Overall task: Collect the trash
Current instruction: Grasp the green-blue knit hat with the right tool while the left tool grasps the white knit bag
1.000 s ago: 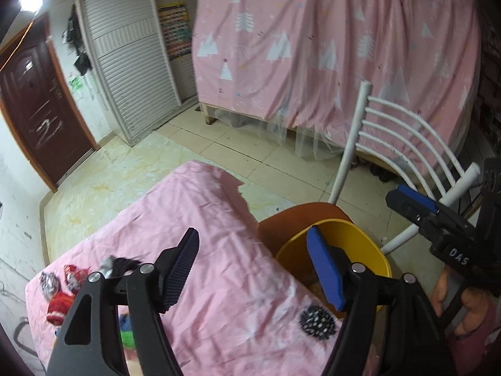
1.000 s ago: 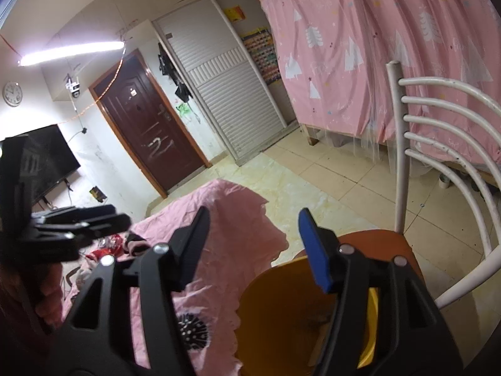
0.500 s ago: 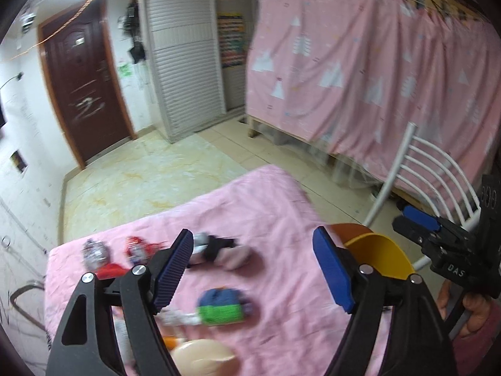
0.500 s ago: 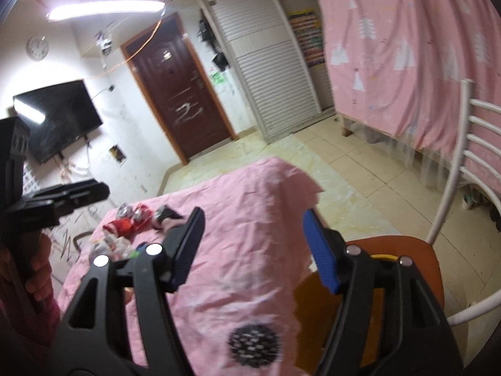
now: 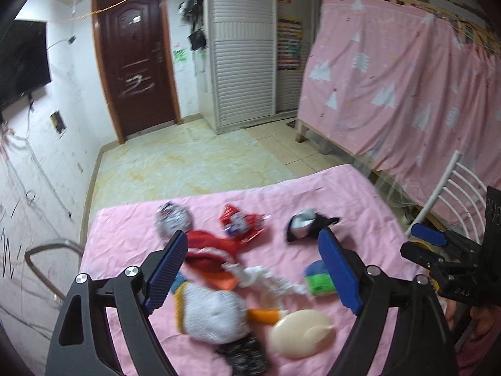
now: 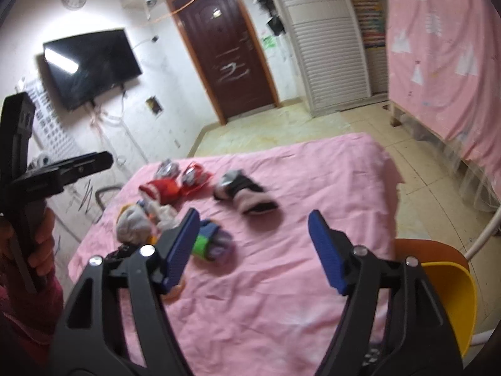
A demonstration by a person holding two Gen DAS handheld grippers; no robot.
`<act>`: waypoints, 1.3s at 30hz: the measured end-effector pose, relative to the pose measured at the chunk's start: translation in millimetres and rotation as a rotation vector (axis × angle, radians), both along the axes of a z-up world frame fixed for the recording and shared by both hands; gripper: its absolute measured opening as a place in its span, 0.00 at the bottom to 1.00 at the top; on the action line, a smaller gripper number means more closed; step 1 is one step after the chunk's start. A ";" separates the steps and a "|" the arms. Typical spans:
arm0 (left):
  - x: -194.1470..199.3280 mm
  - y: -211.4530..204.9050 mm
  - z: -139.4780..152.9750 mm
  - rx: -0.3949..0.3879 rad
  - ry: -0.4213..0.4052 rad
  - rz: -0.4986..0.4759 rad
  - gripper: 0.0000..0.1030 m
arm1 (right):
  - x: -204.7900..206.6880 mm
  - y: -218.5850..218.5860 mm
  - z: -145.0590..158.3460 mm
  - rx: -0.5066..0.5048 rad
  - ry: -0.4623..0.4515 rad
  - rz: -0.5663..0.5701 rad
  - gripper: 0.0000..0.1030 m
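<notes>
The trash lies heaped on the pink tablecloth (image 5: 131, 225), and the left gripper (image 5: 250, 269), fingers spread wide and holding nothing, hangs right over the heap: the white netted wad (image 5: 213, 313) sits between and just below its fingers, the red wrapper (image 5: 242, 224) beyond it. The right gripper (image 6: 253, 250), equally wide and bare, hovers over open cloth on the far side of the heap from the yellow bin (image 6: 451, 294); only the blue-green packet (image 6: 209, 241) lies by its left finger. The left looks nearer the wad.
</notes>
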State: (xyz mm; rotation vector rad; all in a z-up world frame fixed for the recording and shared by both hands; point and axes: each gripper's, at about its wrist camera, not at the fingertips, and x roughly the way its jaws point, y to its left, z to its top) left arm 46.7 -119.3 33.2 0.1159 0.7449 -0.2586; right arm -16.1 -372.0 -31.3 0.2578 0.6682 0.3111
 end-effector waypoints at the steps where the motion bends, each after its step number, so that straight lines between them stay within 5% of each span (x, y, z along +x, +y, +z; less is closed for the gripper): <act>1: 1.1 5.7 -2.7 -0.002 0.006 0.011 0.74 | 3.7 9.6 -1.6 -0.011 0.010 0.020 0.67; 14: 9.4 67.7 -59.3 -0.045 0.129 0.084 0.74 | 32.5 65.5 -28.5 -0.047 0.121 0.109 0.67; 21: 13.2 73.6 -88.4 -0.050 0.187 0.076 0.81 | 44.8 86.6 -42.4 -0.064 0.174 0.139 0.72; 30: 17.5 73.0 -106.9 -0.149 0.247 0.025 0.81 | 50.3 97.3 -51.9 -0.107 0.189 0.141 0.72; 32: 17.3 69.8 -111.1 -0.161 0.250 0.028 0.72 | 52.5 96.7 -55.2 -0.106 0.191 0.131 0.71; 33: 18.0 67.4 -115.0 -0.173 0.265 0.020 0.57 | 52.9 97.4 -57.0 -0.105 0.192 0.128 0.66; 39: 17.2 68.3 -113.8 -0.214 0.264 0.062 0.43 | 48.6 93.2 -58.6 -0.110 0.176 0.115 0.42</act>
